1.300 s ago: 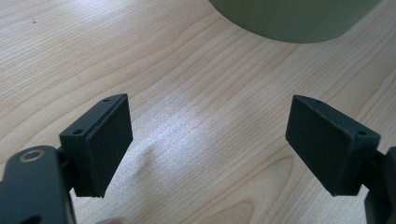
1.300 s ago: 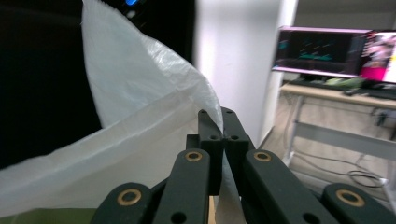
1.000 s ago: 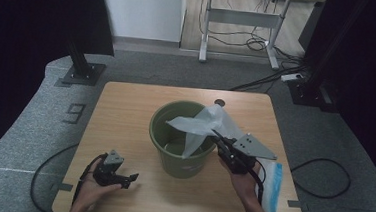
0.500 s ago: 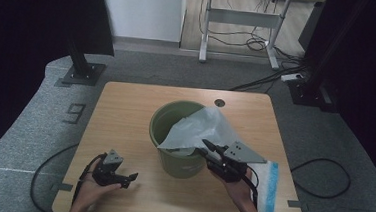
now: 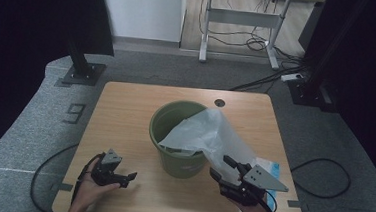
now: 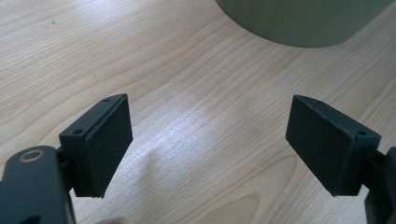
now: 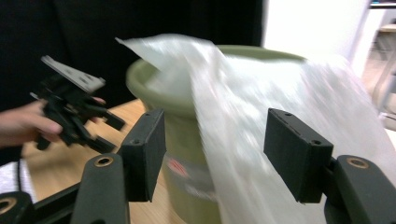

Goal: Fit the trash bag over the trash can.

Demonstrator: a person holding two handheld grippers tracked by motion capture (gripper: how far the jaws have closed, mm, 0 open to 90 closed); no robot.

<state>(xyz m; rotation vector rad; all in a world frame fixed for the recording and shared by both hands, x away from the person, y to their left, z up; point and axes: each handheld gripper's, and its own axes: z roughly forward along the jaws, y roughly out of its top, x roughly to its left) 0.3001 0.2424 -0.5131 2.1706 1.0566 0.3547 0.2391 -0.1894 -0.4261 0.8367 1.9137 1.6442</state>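
So there's a green bucket (image 5: 178,135) sitting about mid-counter (image 5: 126,106), and a clear plastic bag (image 5: 209,137) is draped half in it: one end lies inside the bucket, the rest spills over the rim on the right side and hangs down toward the near right corner

The right hand-held gripper (image 5: 220,169) is down by that hanging end, just right of the bucket near the front edge. In the right gripper view its jaws stand wide apart, with the bag (image 7: 243,130) hanging between them and the bucket (image 7: 187,140) right behind. Pads (image 7: 147,154) aren't closed on anything; can't tell whether the bag brushes one of them, it's pretty blurry there

The left hand-held gripper (image 5: 130,178) is over at the near left of the counter, well apart from the bucket, resting low over the wood in the person's hand (image 5: 87,191). The left gripper view shows its jaws wide too, nothing between them but bare counter (image 6: 196,140), with the bucket's base (image 6: 299,23) at the top of the frame

There's also a blue-and-white packet (image 5: 273,168) lying flat at the counter's right edge, just beside the right hand-held gripper, partly hidden by its grey plate
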